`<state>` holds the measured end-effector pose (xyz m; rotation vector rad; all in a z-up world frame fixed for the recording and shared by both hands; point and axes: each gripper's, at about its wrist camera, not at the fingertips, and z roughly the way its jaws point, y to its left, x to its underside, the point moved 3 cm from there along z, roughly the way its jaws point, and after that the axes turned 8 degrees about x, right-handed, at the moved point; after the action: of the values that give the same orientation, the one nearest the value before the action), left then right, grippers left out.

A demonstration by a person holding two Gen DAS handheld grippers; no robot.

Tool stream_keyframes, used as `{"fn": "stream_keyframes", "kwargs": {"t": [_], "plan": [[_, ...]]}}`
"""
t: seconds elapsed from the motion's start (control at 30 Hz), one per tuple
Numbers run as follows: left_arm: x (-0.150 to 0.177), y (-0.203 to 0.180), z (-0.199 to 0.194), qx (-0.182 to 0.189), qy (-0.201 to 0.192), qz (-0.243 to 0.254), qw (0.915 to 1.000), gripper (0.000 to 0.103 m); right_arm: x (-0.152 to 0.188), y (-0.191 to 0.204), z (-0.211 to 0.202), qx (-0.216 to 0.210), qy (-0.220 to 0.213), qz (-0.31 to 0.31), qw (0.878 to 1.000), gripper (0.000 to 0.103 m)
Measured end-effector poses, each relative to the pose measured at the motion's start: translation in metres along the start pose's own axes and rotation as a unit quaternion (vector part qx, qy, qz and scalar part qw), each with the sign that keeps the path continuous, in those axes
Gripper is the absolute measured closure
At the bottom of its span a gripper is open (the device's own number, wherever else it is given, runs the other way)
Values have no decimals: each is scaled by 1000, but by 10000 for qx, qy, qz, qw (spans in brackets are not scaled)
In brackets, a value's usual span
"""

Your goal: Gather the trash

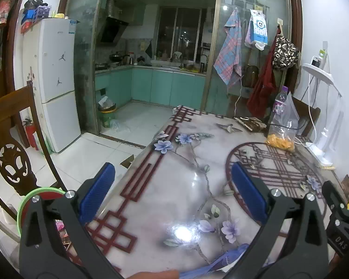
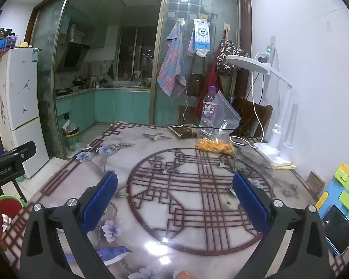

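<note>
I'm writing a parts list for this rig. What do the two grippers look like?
Both match: the left gripper and right gripper have black angular arms with silver round bolts and ribbed blue pads. White lettering marks each gripper's black body where the other camera catches it.

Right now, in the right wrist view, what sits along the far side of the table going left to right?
Brown packet → plastic bottle → clear bag of orange peels → white desk lamp.

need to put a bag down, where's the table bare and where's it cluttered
Bare: the near and middle table, from the left edge across the round red pattern. Crowded: the far right corner, with the plastic bag, bottle, lamp base and cables; a phone lies on the near right edge.
</note>
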<state>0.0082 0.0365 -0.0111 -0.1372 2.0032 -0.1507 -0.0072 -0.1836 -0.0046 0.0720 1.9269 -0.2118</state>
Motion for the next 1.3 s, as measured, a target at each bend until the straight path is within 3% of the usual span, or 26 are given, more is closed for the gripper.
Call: {"fn": "stream_keyframes", "kwargs": {"t": [1.3], "plan": [[8,2,5,-8,188,130,9997,5,13,-1,11,-37,218,-171,9996,7]]}}
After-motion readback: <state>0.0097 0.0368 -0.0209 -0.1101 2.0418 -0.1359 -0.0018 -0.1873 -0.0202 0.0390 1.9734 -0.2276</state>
